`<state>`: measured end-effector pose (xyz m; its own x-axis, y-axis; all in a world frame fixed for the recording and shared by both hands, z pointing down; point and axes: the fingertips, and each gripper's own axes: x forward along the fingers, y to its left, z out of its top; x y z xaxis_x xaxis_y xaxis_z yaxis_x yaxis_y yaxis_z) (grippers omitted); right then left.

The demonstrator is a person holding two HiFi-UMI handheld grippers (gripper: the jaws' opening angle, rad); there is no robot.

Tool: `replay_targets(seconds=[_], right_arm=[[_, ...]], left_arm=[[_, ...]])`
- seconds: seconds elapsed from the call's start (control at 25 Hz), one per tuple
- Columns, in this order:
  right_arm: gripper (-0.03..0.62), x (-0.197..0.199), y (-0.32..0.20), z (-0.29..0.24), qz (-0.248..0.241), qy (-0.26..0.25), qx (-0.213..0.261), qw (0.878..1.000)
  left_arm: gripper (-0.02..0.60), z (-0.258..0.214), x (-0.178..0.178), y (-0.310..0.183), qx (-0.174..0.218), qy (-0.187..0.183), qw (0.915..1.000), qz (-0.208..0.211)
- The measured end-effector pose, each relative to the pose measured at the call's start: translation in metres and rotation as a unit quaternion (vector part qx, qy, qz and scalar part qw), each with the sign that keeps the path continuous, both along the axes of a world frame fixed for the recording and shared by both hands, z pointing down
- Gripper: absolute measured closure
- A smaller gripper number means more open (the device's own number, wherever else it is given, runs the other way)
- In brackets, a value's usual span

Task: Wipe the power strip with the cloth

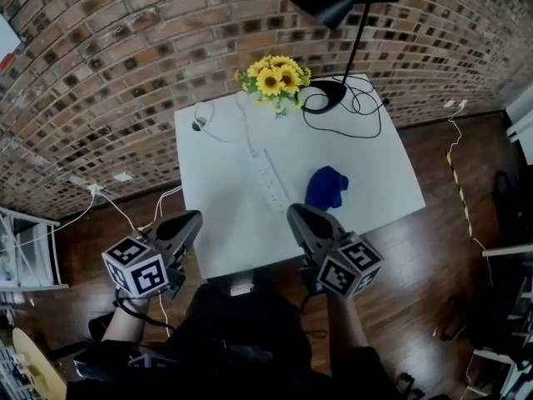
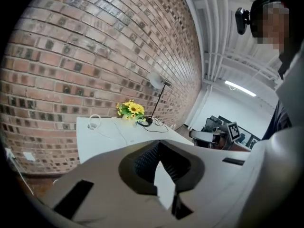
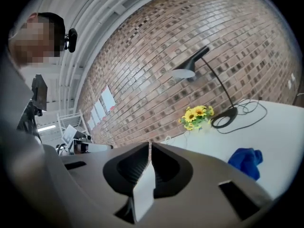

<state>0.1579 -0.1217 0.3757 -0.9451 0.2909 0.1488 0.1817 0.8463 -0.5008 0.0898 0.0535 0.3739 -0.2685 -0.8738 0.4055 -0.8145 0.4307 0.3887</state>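
We seem to have wiped nothing: the crumpled blue cloth [image 1: 326,187] lies beside the white plastic power strip [image 1: 271,182]; left gripper [image 1: 196,217] clenched empty, right gripper [image 1: 294,212] barely parted.

table [image 1: 225,232] front prob. free, cloth [image 1: 326,187], lamp [image 1: 337,7] beyond

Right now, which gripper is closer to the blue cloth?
The right gripper: its tips sit just short of the blue cloth at the table's near edge. The left gripper is farther, on the other side of the power strip.
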Motion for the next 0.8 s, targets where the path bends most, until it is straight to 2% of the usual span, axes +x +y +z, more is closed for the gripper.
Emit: replay_targets(seconds=[0.24,0.48,0.64,0.8], right_arm=[[0.568,0.030,-0.021,0.023,0.102,0.029,0.008,0.994],[0.568,0.025,-0.007,0.036,0.185,0.072,0.037,0.980],[0.568,0.007,-0.002,0.041,0.248,0.093,0.076,0.961],[0.562,0.001,-0.010,0.037,0.310,0.095,0.107,0.940]], left_arm=[[0.566,0.016,-0.021,-0.046,-0.006,0.005,0.9944,0.105],[0.566,0.037,-0.040,-0.075,0.001,0.038,0.9801,0.195],[0.566,0.047,-0.059,-0.083,0.001,0.044,0.9677,0.248],[0.566,0.059,-0.076,-0.093,-0.016,0.017,0.9553,0.295]])
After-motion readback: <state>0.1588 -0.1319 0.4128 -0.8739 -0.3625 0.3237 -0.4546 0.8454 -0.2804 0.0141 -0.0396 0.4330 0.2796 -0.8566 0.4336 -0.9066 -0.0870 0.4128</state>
